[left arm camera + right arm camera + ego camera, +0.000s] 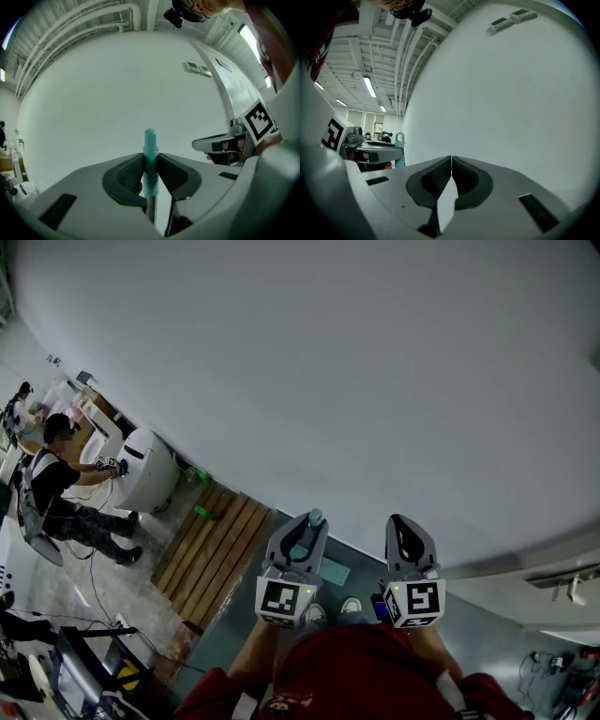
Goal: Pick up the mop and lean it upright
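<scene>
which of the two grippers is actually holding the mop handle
The left gripper: its jaws clamp the teal mop handle just below its tip. The right gripper has its jaws shut together on nothing.

Mop (150,146): matt teal plastic grip, glossy metal shaft.

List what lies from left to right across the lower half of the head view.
Person in a black top → white rounded machine → wooden slatted platform → left hand-held gripper → right hand-held gripper.
</scene>
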Demonstrator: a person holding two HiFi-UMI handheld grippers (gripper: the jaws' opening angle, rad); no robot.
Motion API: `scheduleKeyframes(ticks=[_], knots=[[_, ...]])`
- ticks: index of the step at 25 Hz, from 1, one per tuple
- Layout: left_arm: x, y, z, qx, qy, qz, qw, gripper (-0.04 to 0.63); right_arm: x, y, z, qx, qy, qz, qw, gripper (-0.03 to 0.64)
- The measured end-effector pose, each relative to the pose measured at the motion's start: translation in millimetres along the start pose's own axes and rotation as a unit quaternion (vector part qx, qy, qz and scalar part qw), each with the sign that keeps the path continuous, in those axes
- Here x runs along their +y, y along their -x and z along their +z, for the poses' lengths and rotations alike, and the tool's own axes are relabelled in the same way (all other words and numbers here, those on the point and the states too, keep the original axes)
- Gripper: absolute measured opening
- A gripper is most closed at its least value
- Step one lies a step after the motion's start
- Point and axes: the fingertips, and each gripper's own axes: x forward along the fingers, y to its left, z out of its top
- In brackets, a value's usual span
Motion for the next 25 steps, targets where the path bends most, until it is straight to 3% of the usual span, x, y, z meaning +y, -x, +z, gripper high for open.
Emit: scheduleKeyframes(ticks=[12,15,25], knots=[[-6.3,-0.8,-67.1,0.033,0.012,-0.01,0.9993,0.109,1.2,-2.0,-2.5,0.005,-0.003,-0.002,1.0,0.02],[-13.1,-0.6,-65.9,0.01,0.009,-0.013,0.9998,0.109,0.5,-0.7,-3.7,0.004,-0.003,-0.001,1.0,0.02],[-13.4,-4.6,-64.5,0.005,0.009,-0.018,0.9998,0.109,2.6,-0.5,-0.9,0.003,-0.002,-0.003,1.0,0.02]])
